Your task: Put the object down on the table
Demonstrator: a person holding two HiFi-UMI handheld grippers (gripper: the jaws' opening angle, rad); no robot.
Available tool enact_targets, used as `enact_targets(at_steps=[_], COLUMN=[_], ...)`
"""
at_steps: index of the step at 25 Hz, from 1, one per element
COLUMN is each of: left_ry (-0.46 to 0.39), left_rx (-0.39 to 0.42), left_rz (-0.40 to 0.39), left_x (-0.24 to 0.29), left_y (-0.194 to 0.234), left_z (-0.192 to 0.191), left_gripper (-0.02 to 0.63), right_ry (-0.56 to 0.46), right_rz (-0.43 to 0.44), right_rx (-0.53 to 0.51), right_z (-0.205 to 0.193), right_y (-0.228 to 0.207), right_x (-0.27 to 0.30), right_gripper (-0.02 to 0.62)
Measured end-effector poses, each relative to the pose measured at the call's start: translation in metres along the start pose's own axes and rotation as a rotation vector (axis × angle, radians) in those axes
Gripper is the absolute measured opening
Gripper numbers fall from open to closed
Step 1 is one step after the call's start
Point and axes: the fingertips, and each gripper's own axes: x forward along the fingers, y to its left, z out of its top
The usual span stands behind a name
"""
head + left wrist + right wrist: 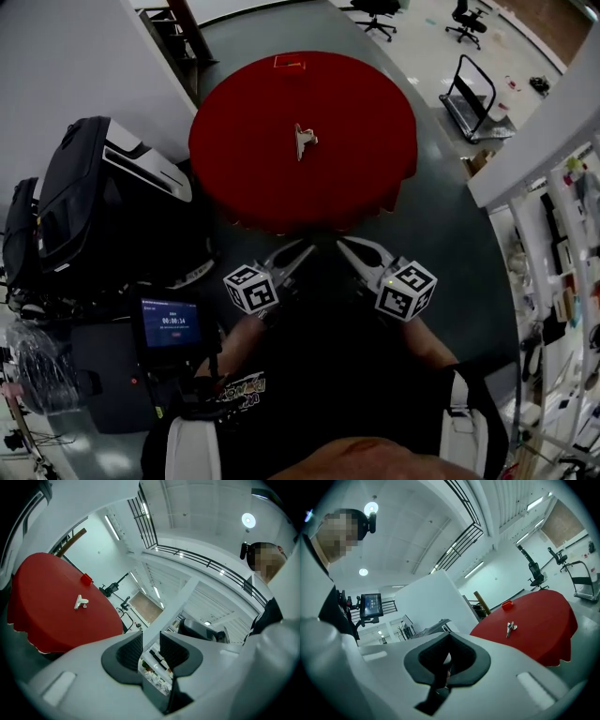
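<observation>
A small metal clip [304,141] lies near the middle of the round red table [244,150]; it also shows as the clip [80,603] in the left gripper view and the clip [510,628] in the right gripper view. Both grippers are held close to my body, short of the table's near edge and well away from the clip. My left gripper [298,251] stands open, a gap between its dark pads [129,651] and nothing in it. My right gripper [349,246] is shut and empty, its pads [461,658] closed together.
A small red box [289,63] sits at the table's far edge. A black bag [84,187] and a lit screen [171,323] stand to my left. A cart [478,98] and office chairs [378,14] are beyond the table; shelves [562,234] line the right.
</observation>
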Motion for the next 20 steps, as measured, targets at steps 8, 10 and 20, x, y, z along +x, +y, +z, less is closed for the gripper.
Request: enact_targets(at_steps=[8, 10, 20], left_ry=[0.025, 0.022, 0.002], left_rx=[0.029, 0.022, 0.001], left_rz=[-0.019, -0.013, 0.019], left_x=[0.003, 0.001, -0.008], left_y=[-0.003, -0.001, 0.011], left_z=[0.008, 0.009, 0.015], left_gripper=[0.124, 0.124, 0.123], right_ry=[-0.018, -0.012, 0.010], right_rz=[-0.024, -0.026, -0.008], right_rx=[0.013, 0.019, 0.020], right_z=[0.003, 0.003, 0.001], right_y=[-0.002, -0.002, -0.001], right_x=[0.005, 0.007, 0.021], right_gripper=[0.003, 0.002, 0.002])
